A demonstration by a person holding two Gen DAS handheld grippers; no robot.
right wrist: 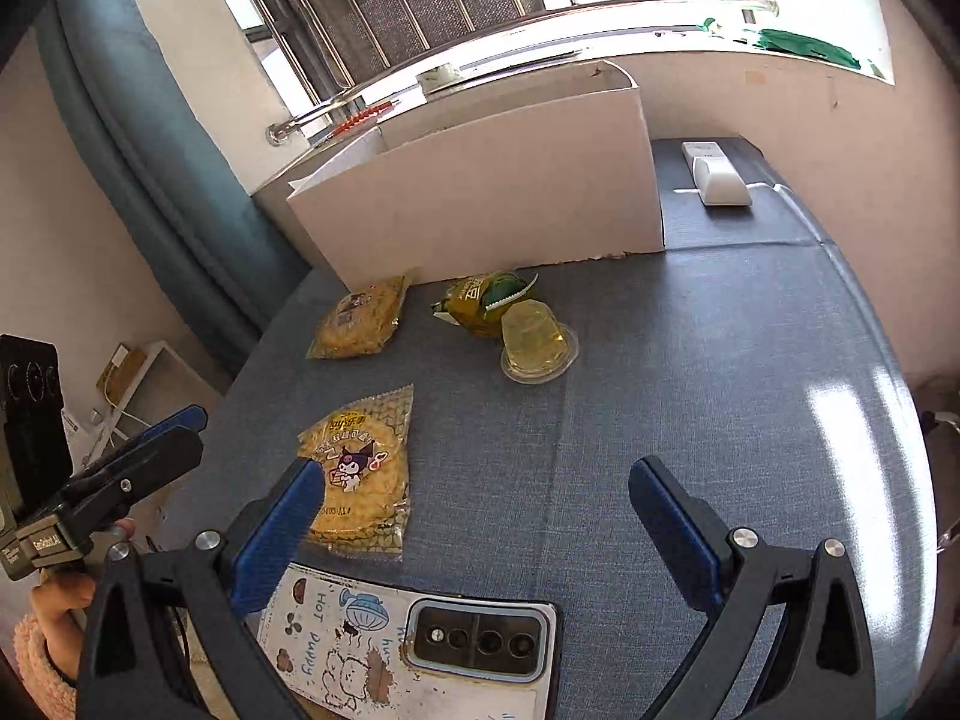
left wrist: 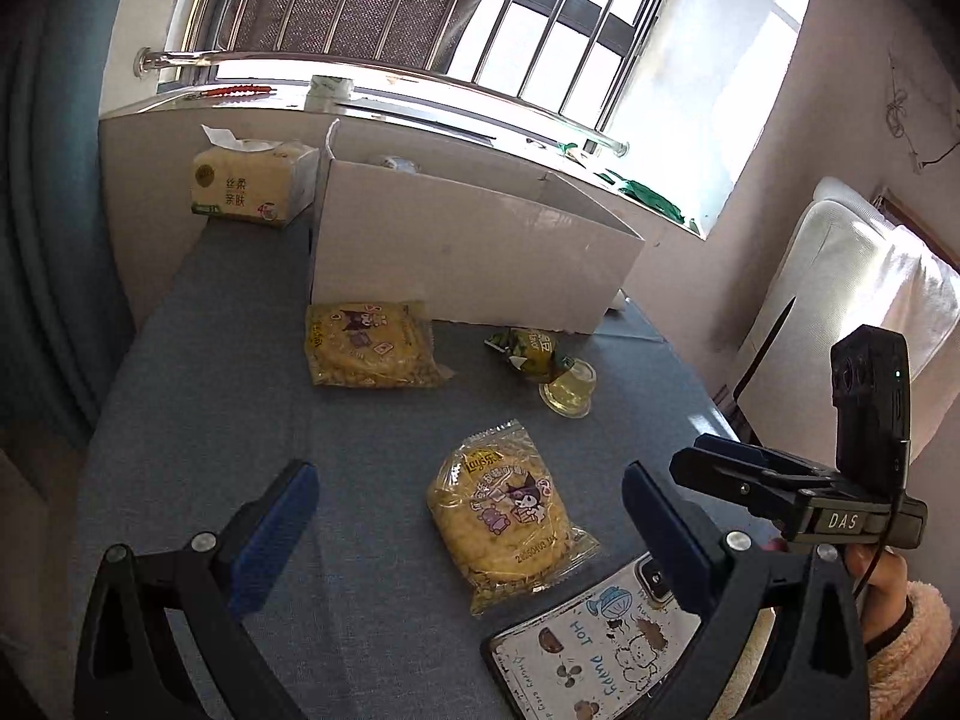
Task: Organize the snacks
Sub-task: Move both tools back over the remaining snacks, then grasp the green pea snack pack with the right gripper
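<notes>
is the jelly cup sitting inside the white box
No, the jelly cup sits on the blue table in front of the white box, beside a green packet.

My left wrist camera looks down the table [left wrist: 180,420] toward the box [left wrist: 468,252] from the near left; my right does likewise from the right. Both share the snacks and phone [right wrist: 420,648].

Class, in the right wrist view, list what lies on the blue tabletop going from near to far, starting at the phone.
Phone in cartoon-print case → nearer yellow snack packet → clear jelly cup → white cardboard box.
</notes>
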